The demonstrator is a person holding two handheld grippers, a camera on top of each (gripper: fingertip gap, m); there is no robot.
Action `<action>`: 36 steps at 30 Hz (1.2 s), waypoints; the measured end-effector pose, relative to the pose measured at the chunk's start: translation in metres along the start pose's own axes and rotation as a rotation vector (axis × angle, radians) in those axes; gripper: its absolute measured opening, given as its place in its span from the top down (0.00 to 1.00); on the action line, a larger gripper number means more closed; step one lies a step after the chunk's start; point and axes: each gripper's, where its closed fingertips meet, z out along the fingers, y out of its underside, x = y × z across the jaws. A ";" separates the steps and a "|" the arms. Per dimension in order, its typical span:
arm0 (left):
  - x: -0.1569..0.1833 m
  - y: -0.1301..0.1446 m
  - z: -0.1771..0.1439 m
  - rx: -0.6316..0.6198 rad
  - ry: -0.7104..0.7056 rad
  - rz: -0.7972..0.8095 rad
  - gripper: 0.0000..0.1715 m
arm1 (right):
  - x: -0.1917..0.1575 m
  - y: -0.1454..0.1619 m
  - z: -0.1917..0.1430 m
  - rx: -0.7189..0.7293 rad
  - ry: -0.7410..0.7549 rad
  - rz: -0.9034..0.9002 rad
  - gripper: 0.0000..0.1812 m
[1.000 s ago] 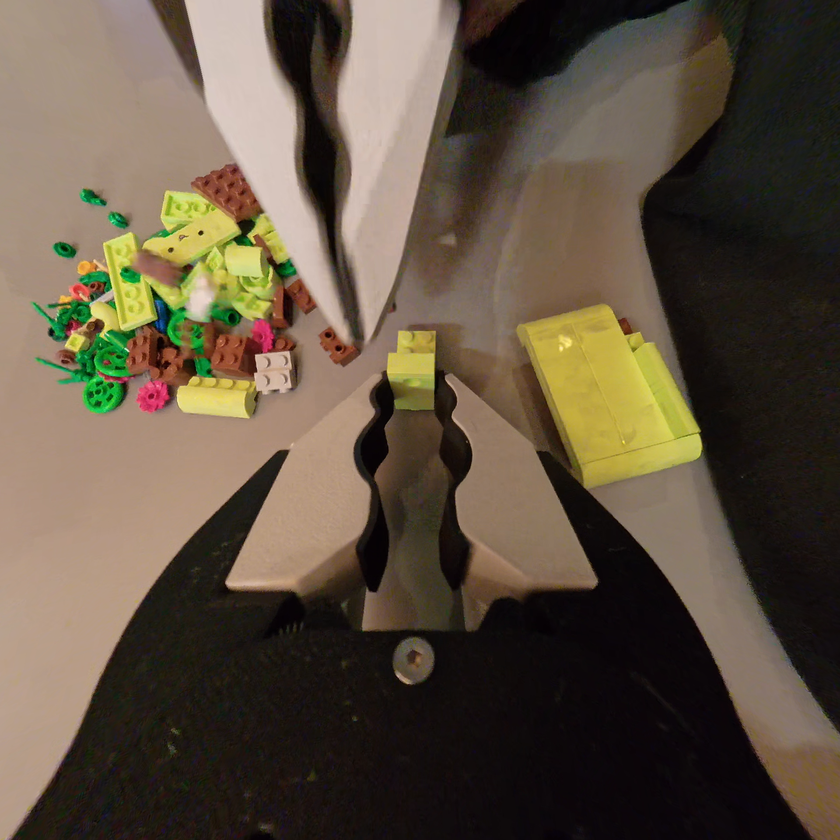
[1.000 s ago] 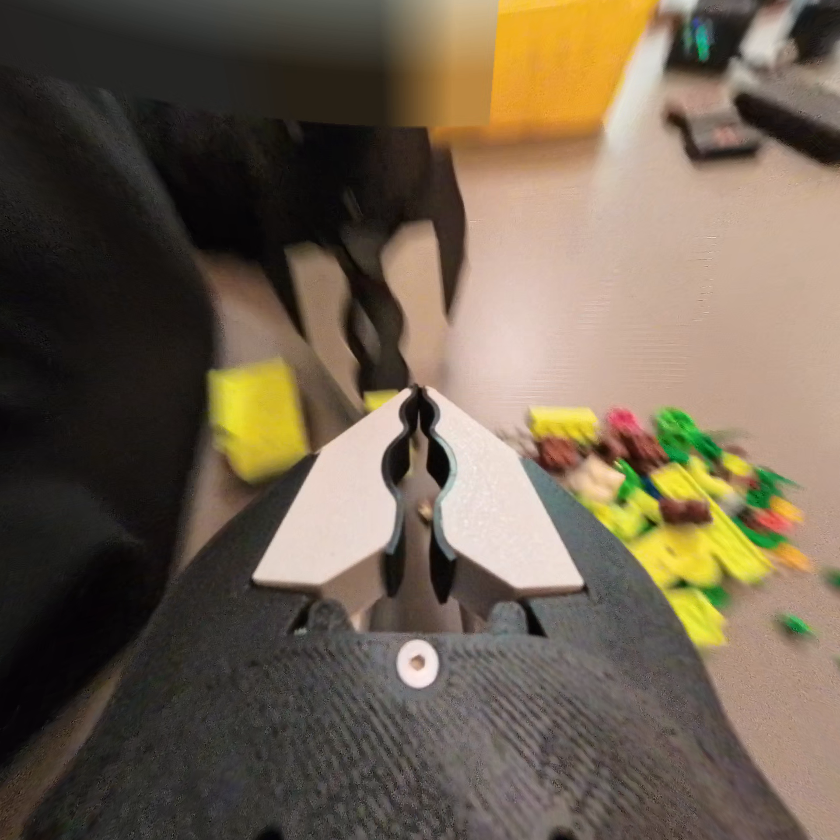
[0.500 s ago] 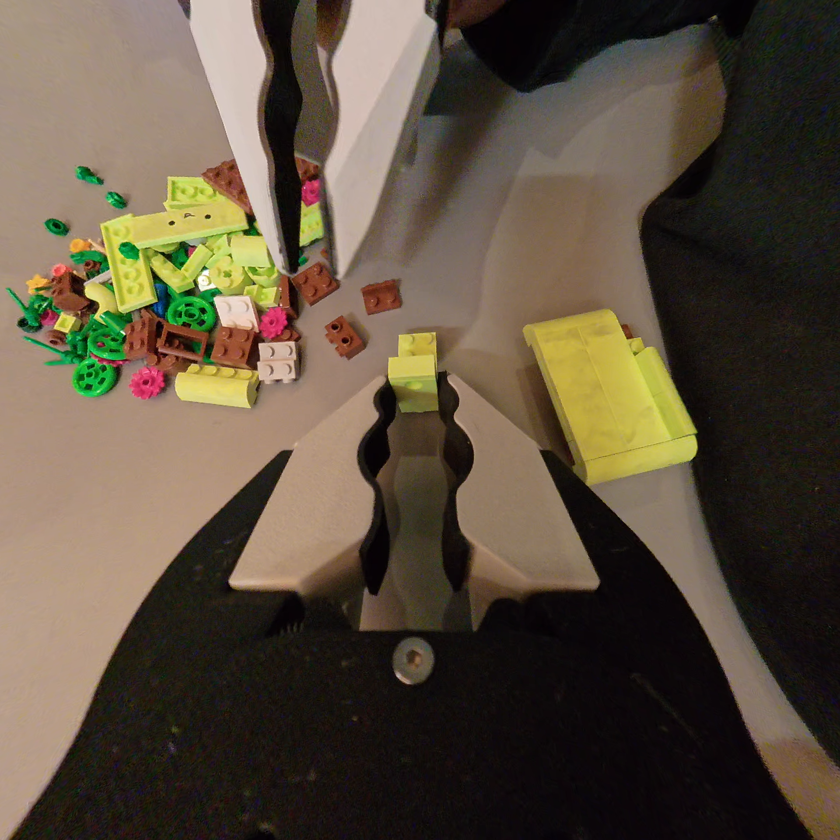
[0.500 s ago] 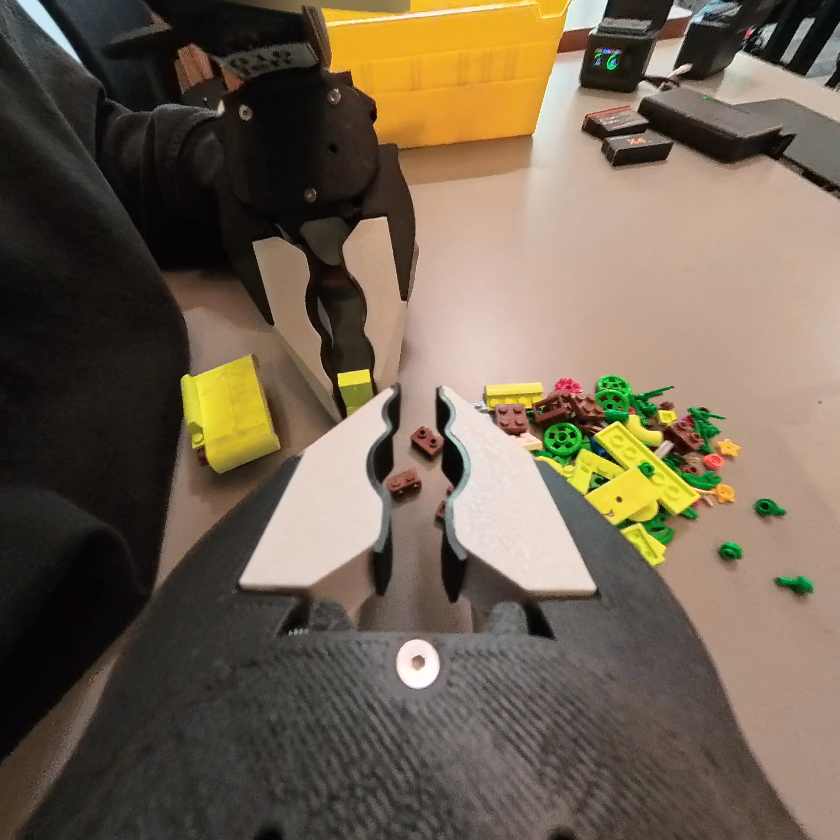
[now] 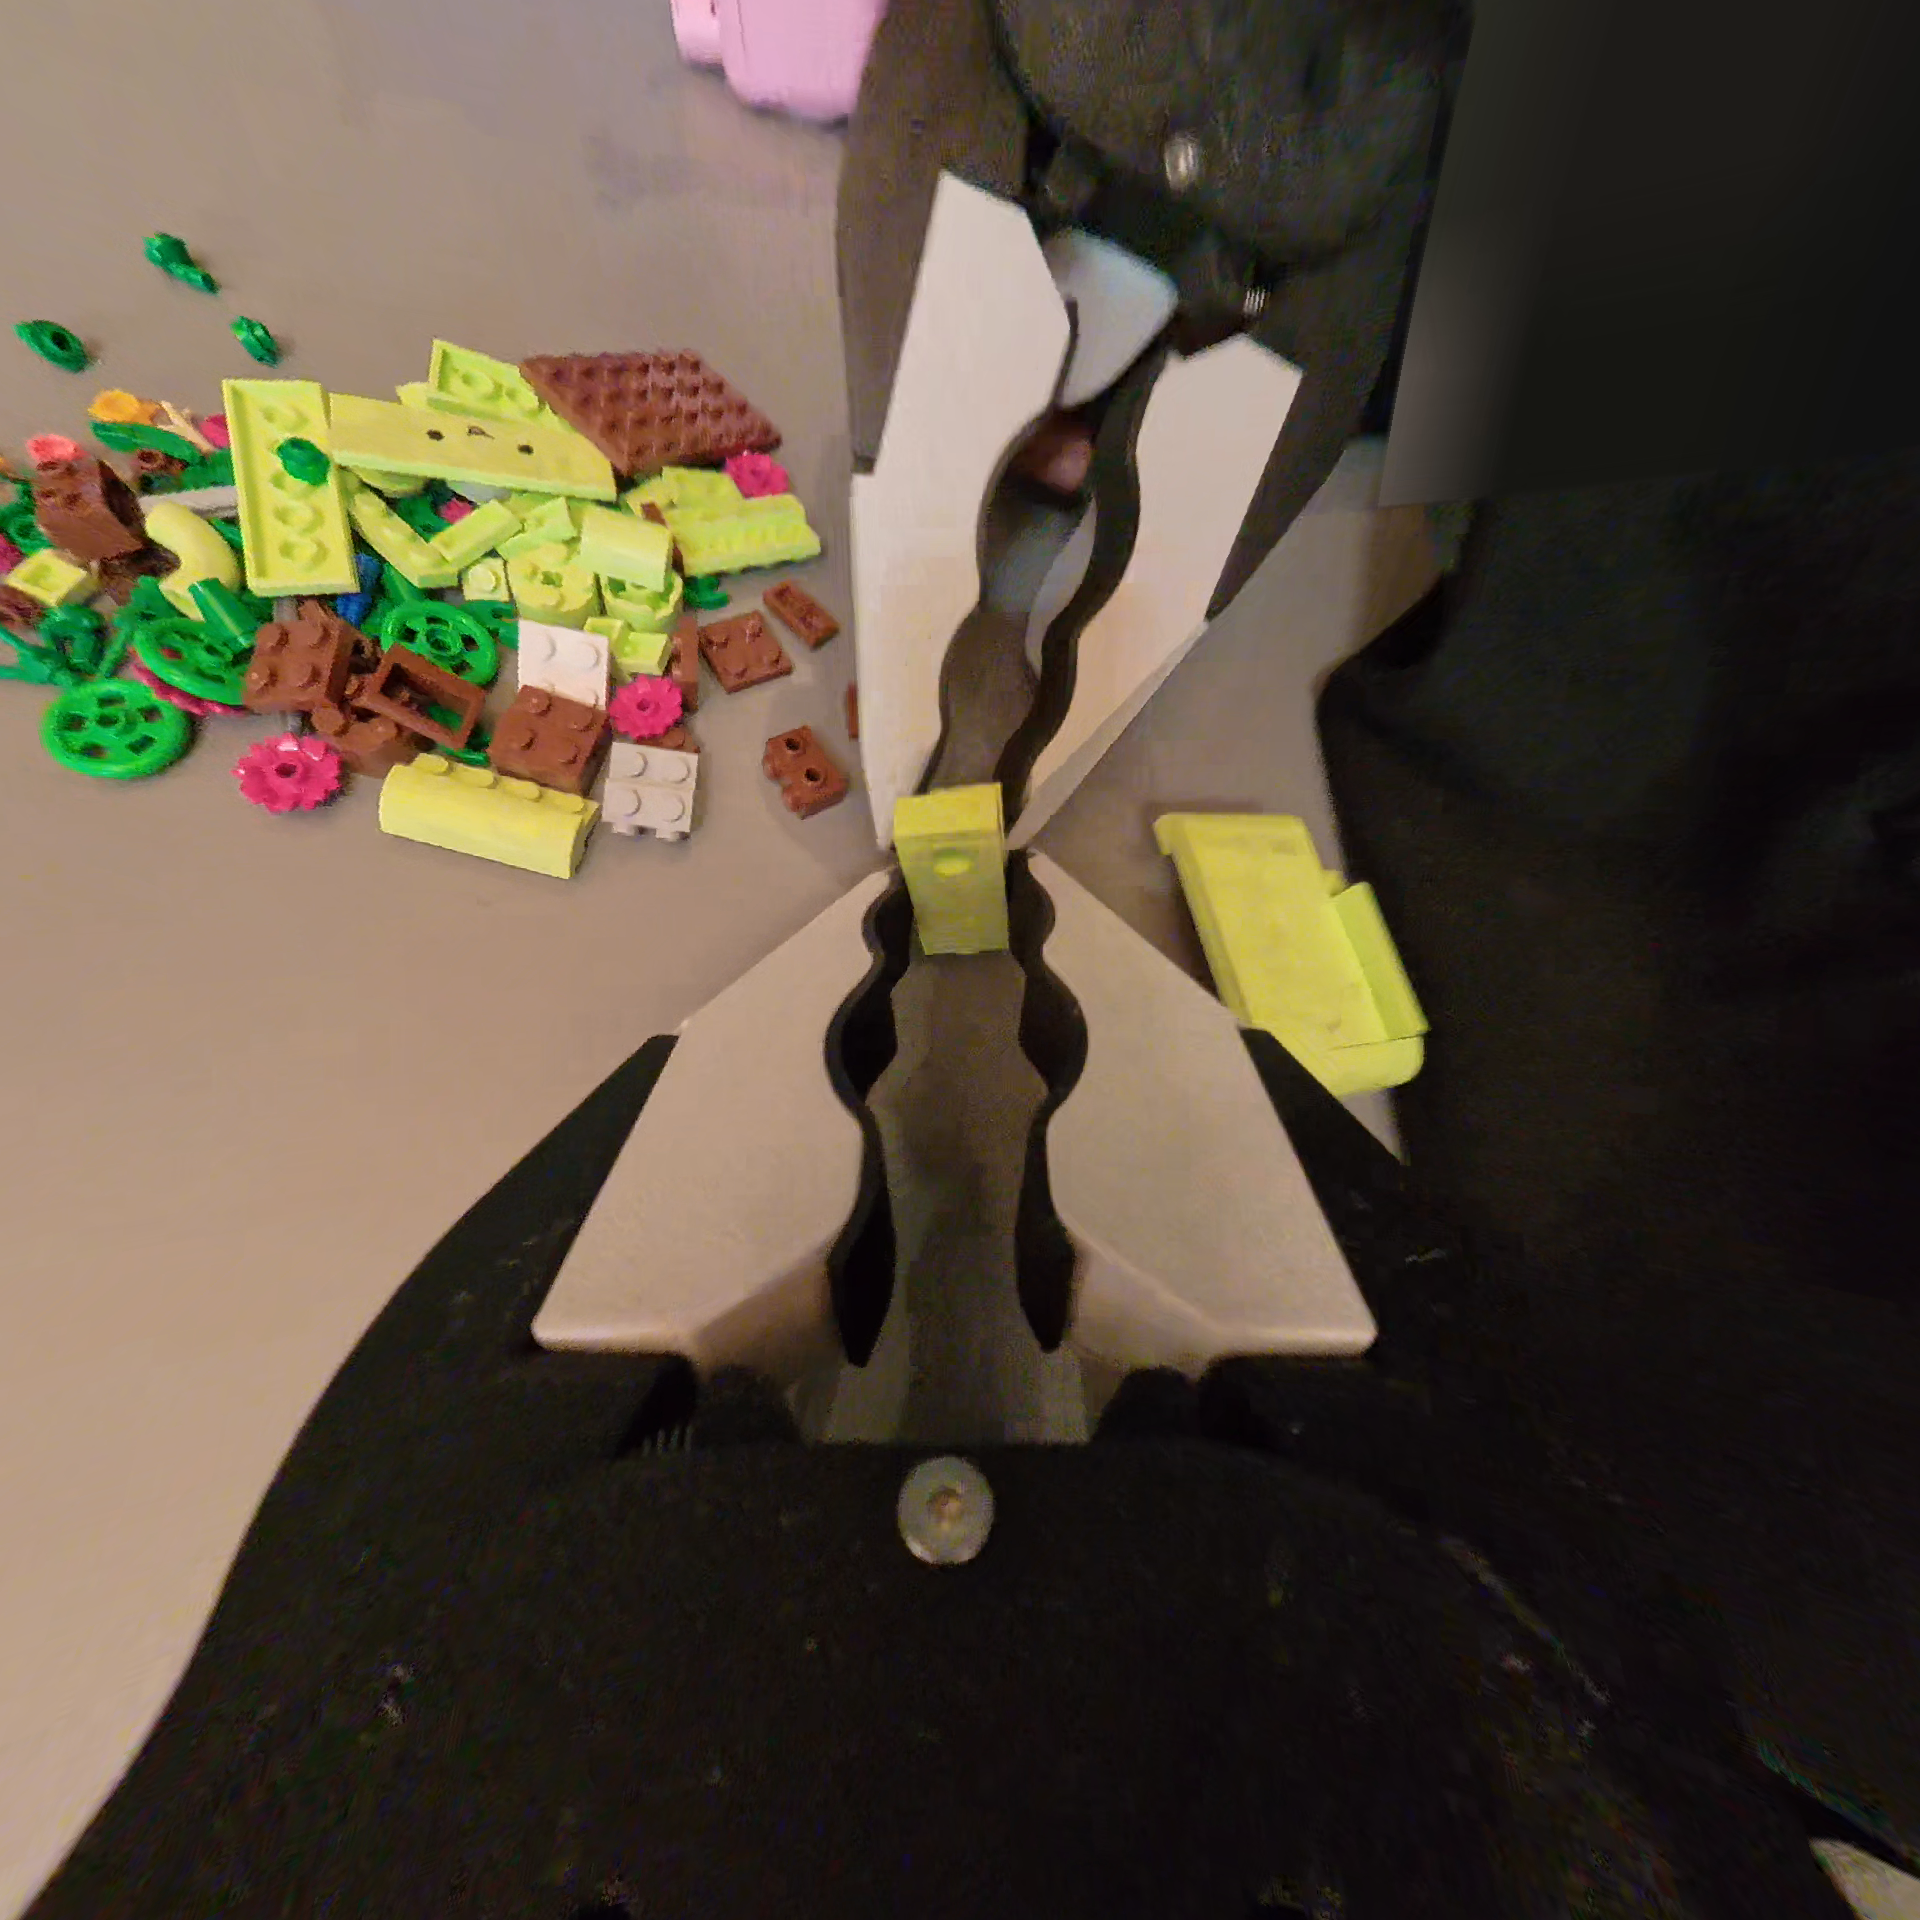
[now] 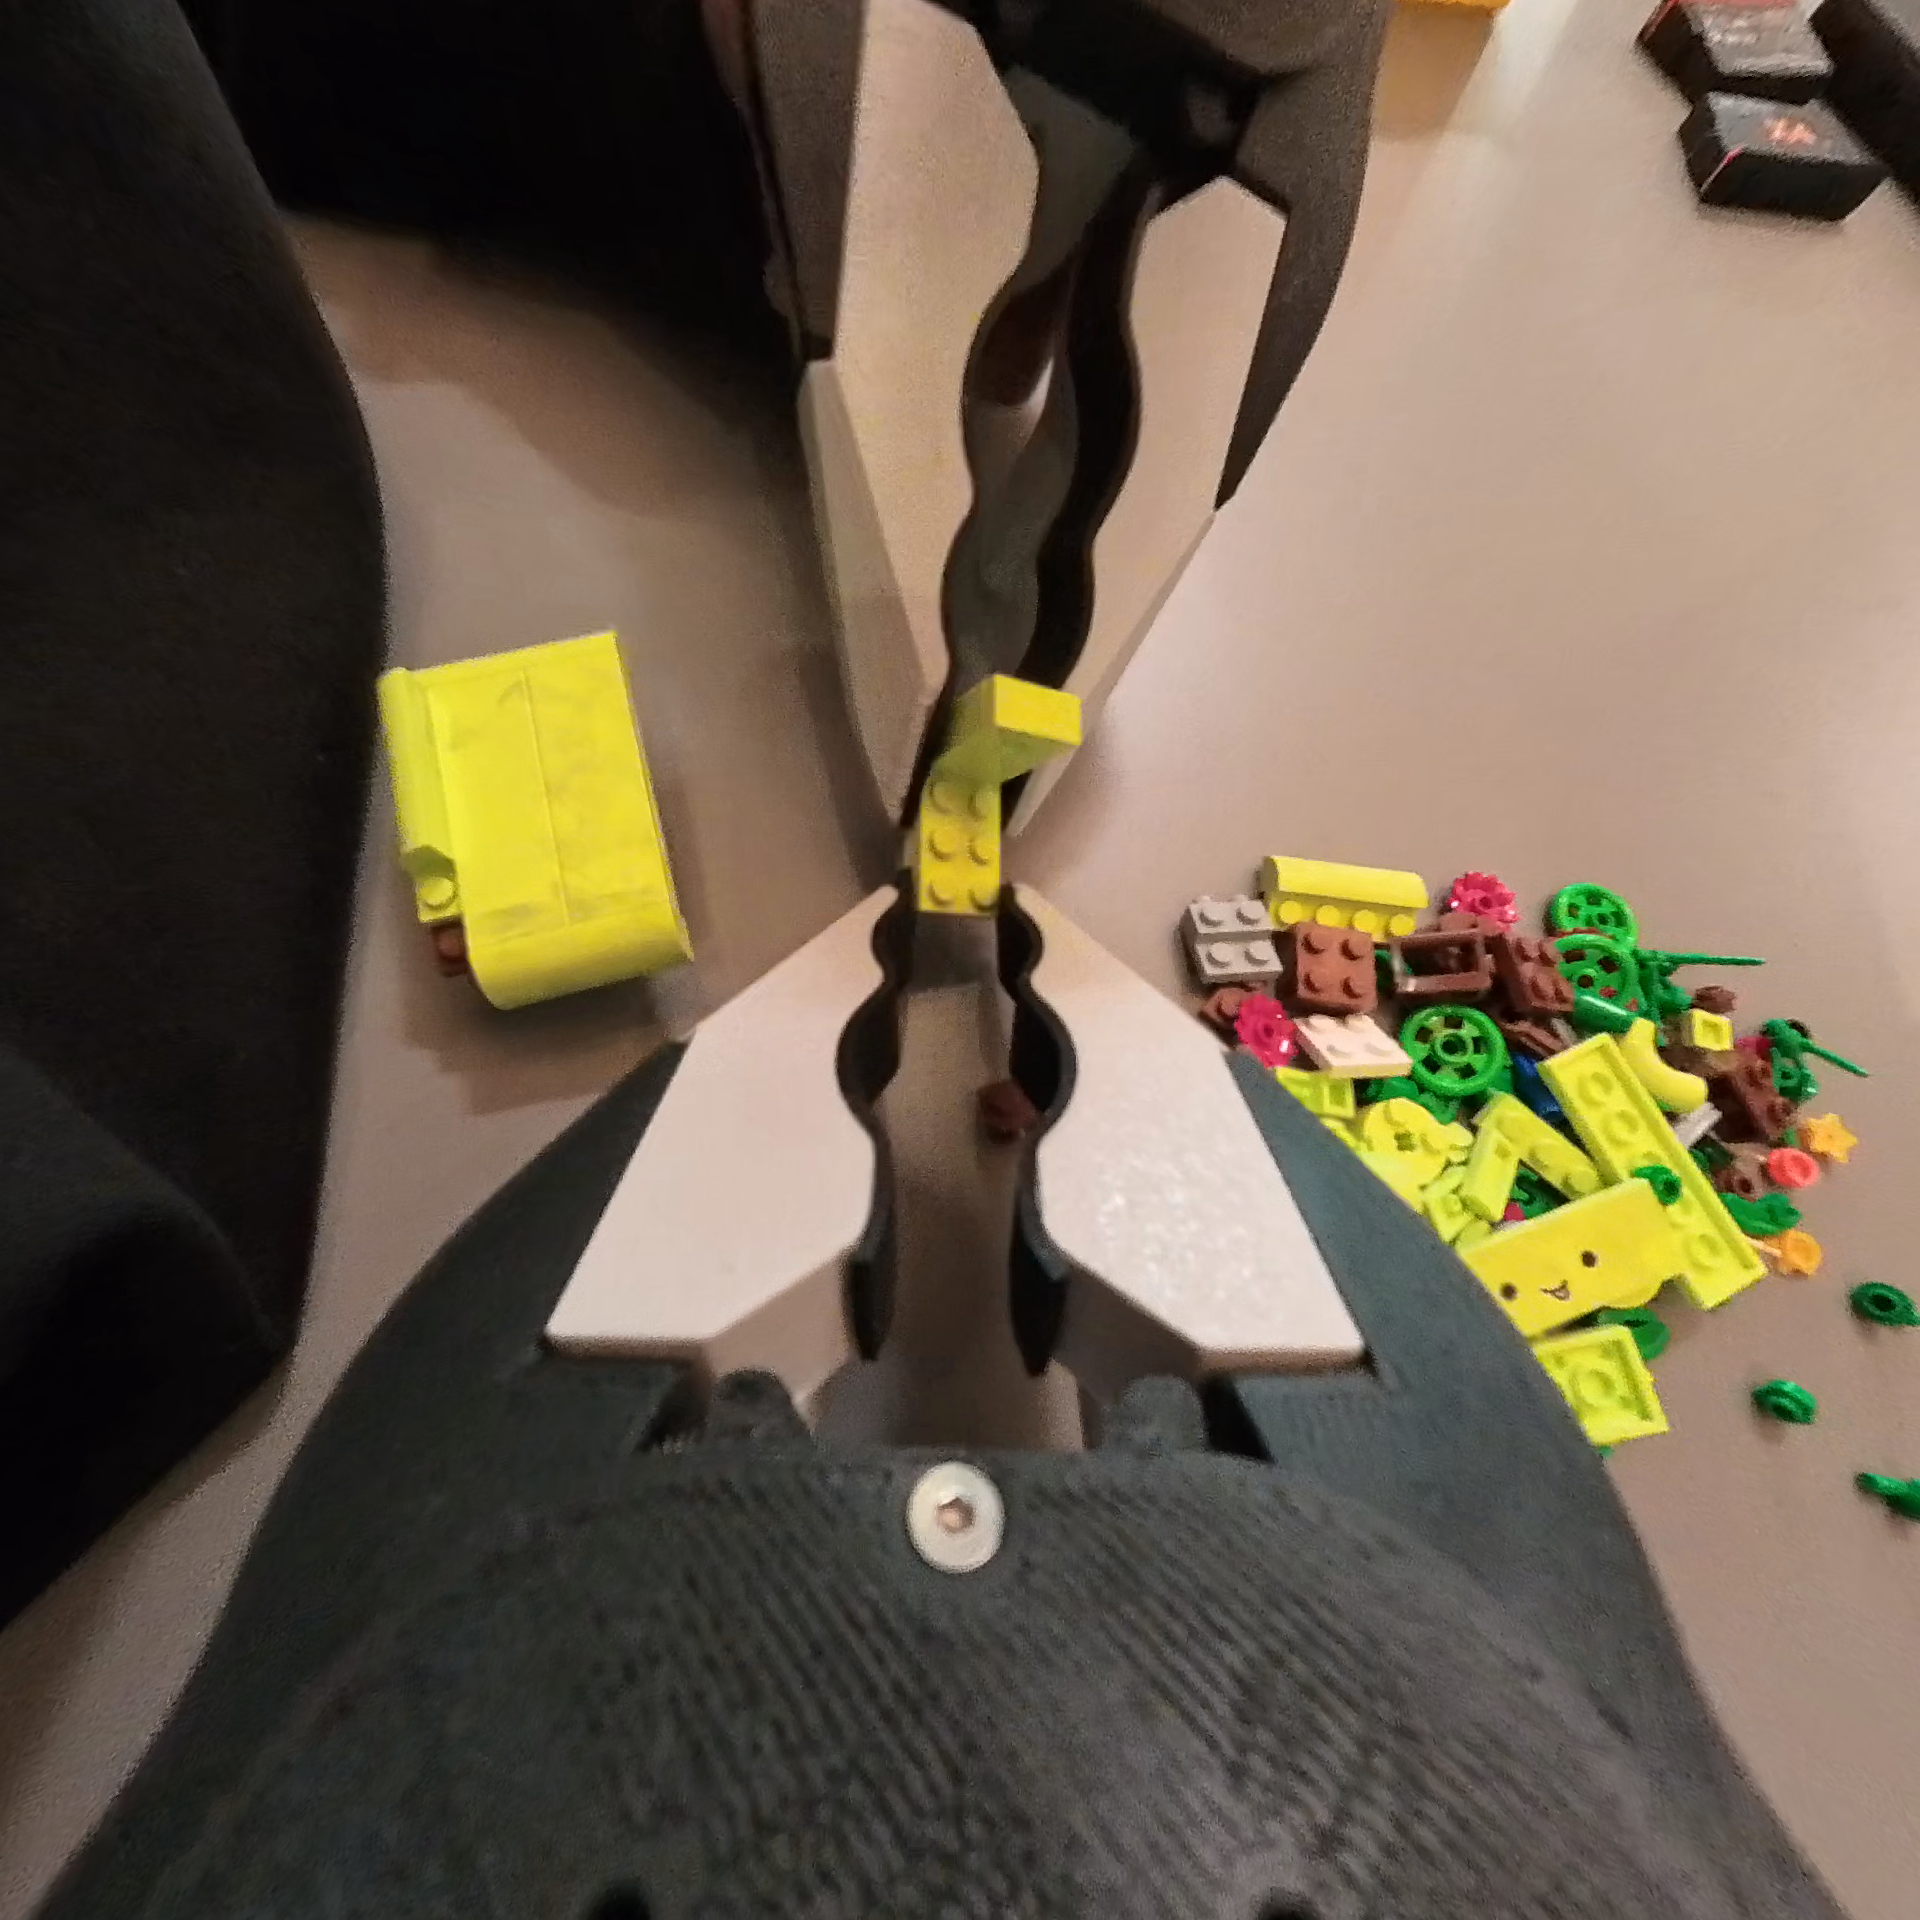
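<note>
My left gripper is shut on a small lime-yellow brick piece and holds it just above the grey table. In the right wrist view the piece is L-shaped: a smooth block on a studded plate. My right gripper meets the left gripper tip to tip, with its jaws closed on the free end of the studded plate. The right gripper also shows in the left wrist view, coming down from above.
A pile of loose bricks, lime, brown, green and pink, lies left of the grippers; it also shows in the right wrist view. A larger lime built block lies beside a person's dark clothing. Black boxes sit farther off.
My right gripper opened, left the pile, swung to the left gripper's tips and took the brick piece's free end. The left gripper tilted the piece but kept hold.
</note>
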 end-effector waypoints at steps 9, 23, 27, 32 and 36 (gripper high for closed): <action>-0.003 -0.024 -0.014 0.213 0.157 -0.255 0.78 | 0.007 -0.025 -0.018 0.205 -0.117 0.276 0.93; -0.004 -0.041 -0.018 0.346 0.224 -0.369 0.80 | 0.017 -0.027 -0.023 0.248 -0.133 0.392 0.93; -0.011 -0.043 -0.021 0.375 0.179 -0.372 0.91 | 0.017 -0.024 -0.021 0.228 -0.116 0.380 0.93; -0.011 -0.039 -0.017 0.323 0.095 -0.285 0.91 | 0.024 -0.019 -0.021 0.205 -0.049 0.344 0.84; -0.007 -0.043 -0.020 0.324 0.078 -0.233 0.91 | 0.029 -0.020 -0.024 0.232 -0.050 0.372 0.77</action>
